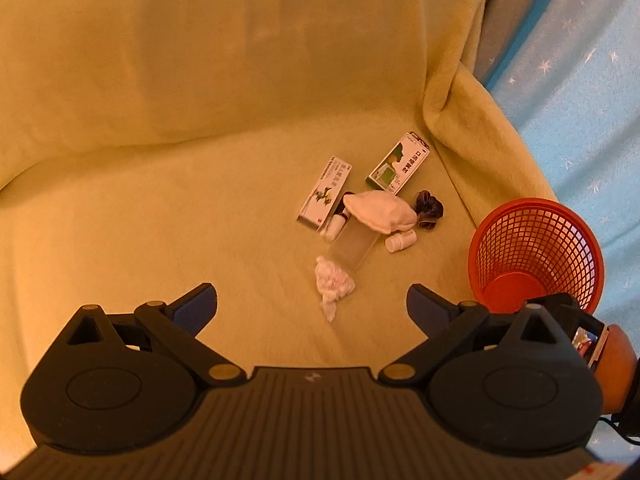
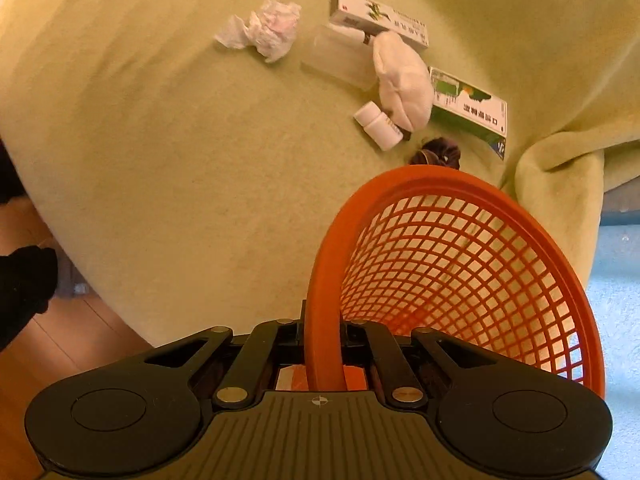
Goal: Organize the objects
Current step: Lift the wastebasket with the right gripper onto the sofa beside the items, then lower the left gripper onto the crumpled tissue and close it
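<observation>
An orange mesh basket hangs beside the sofa seat, its rim clamped in my right gripper. The left wrist view shows the basket at the right, empty. My left gripper stands open above the seat, just short of a crumpled white tissue. Beyond it lie a clear plastic box, a white sock, two medicine cartons, a small white bottle and a dark scrunchie. A second bottle peeks out beside the left carton.
A yellow-green blanket covers the sofa seat and backrest. A blue starred fabric hangs at the right. Wooden floor and a dark sleeve show at the left of the right wrist view.
</observation>
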